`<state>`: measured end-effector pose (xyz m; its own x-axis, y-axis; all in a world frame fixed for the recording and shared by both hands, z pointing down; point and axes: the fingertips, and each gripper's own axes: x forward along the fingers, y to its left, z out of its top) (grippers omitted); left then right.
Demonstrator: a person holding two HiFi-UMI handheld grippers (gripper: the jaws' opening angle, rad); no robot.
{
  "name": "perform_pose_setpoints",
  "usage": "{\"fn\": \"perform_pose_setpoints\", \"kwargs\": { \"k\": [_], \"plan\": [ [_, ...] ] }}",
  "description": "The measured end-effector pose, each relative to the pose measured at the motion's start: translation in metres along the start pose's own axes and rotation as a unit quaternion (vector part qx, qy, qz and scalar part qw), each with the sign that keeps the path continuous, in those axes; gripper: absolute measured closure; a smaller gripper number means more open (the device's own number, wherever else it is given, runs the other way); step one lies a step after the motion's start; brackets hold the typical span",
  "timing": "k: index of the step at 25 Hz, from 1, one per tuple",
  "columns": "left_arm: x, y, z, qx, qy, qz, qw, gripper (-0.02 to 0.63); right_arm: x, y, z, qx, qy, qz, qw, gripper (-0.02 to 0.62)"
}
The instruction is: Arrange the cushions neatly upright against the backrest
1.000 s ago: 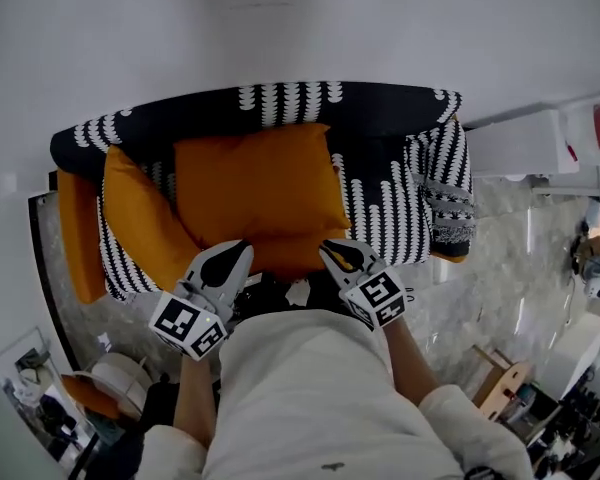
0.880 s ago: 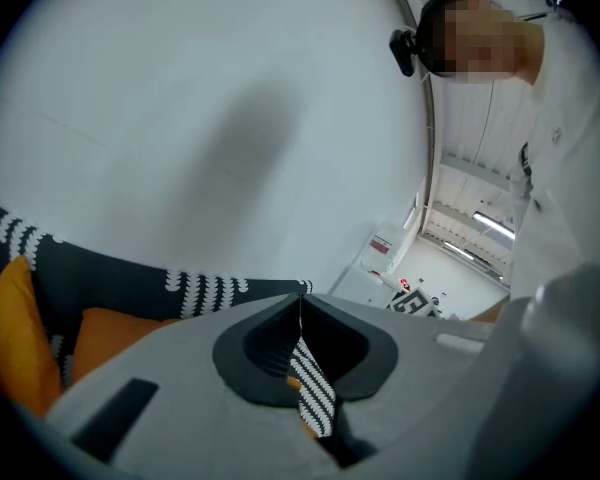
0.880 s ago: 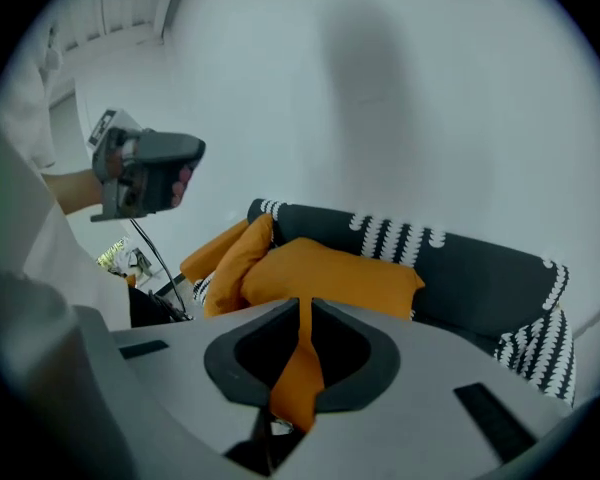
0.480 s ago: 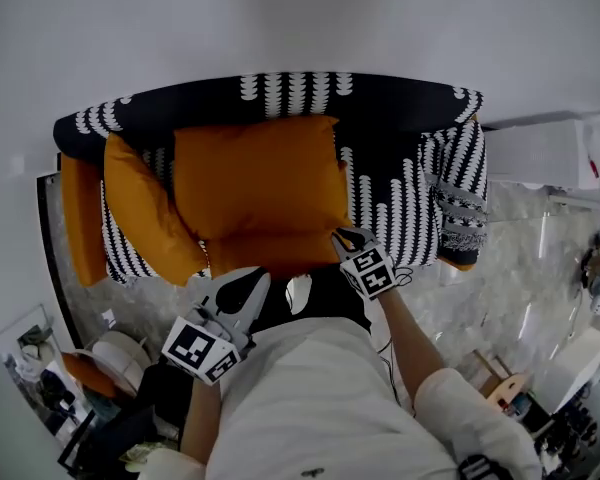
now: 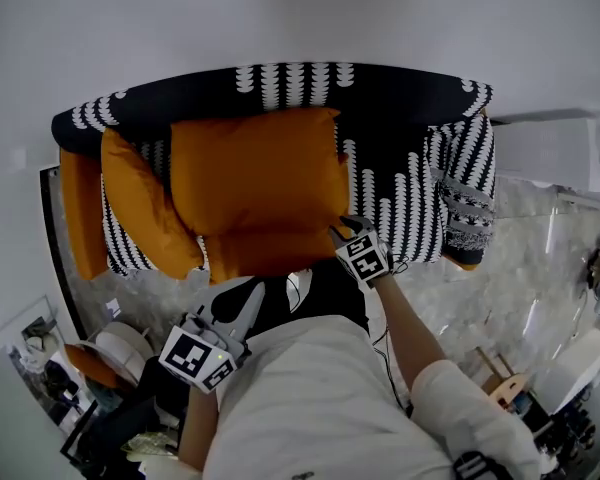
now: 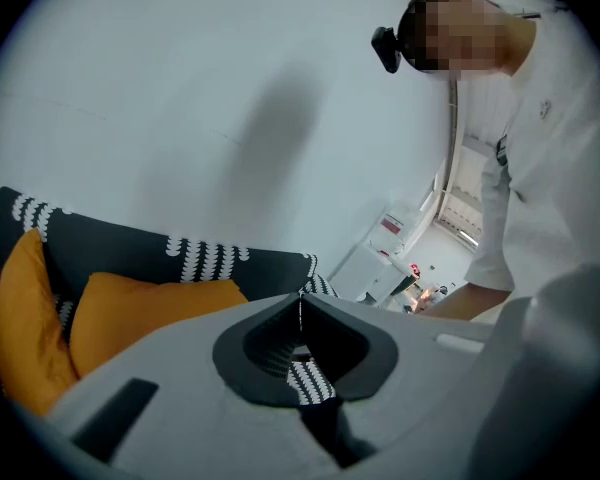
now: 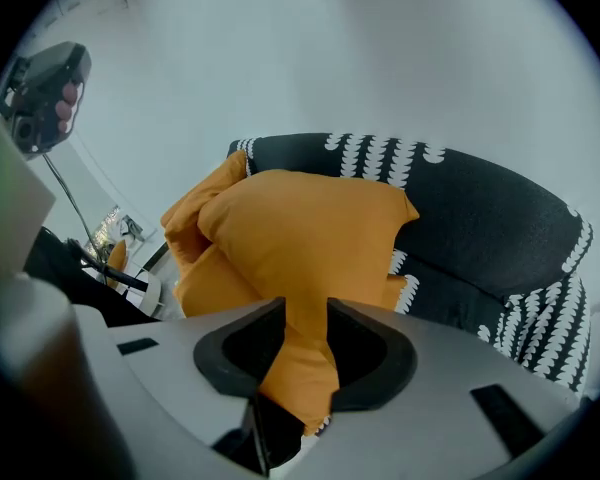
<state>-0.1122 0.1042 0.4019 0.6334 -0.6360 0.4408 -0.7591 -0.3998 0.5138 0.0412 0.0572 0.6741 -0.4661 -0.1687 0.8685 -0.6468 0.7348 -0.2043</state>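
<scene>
A corner of the orange cushion (image 7: 310, 218) is flanked by the jaws of the right gripper (image 7: 302, 306), just parted, while the jaws of the left gripper (image 6: 300, 298) are pressed together, empty.

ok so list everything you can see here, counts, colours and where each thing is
sofa: one, black with white pattern, against the white wall
cushions: three, orange, on the sofa; large one upright against the backrest, one leaning at the left end, one low at the front
orange panel: one, outside the sofa's left arm; cushion or sofa side, cannot tell
cabinet: one, white, right of the sofa
floor: pale, marbled, around the sofa
left gripper: grey, fingers shut, empty
right gripper: grey, fingers just been opening, orange cushion corner between them
</scene>
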Motion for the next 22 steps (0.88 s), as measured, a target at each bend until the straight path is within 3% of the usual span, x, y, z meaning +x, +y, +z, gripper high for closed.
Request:
{"fn": "perform_pose_setpoints", "kwargs": {
  "k": [6, 14, 22],
  "plan": [
    [0.003, -0.006, -0.006, -0.001, 0.011, 0.007, 0.9999, 0.594, 0.017, -0.009, -0.01, -0.016, 0.023, -0.011, 1.0, 0.457],
    [-0.006, 0.001, -0.012, -0.009, 0.016, 0.027, 0.9994, 0.594, 0.046, -0.013, -0.012, -0.015, 0.048, -0.026, 0.998, 0.453],
    [-0.011, 0.011, -0.008, -0.01, 0.007, 0.042, 0.999, 0.594, 0.054, -0.017, -0.006, -0.011, 0.051, -0.034, 0.998, 0.534]
  ]
}}
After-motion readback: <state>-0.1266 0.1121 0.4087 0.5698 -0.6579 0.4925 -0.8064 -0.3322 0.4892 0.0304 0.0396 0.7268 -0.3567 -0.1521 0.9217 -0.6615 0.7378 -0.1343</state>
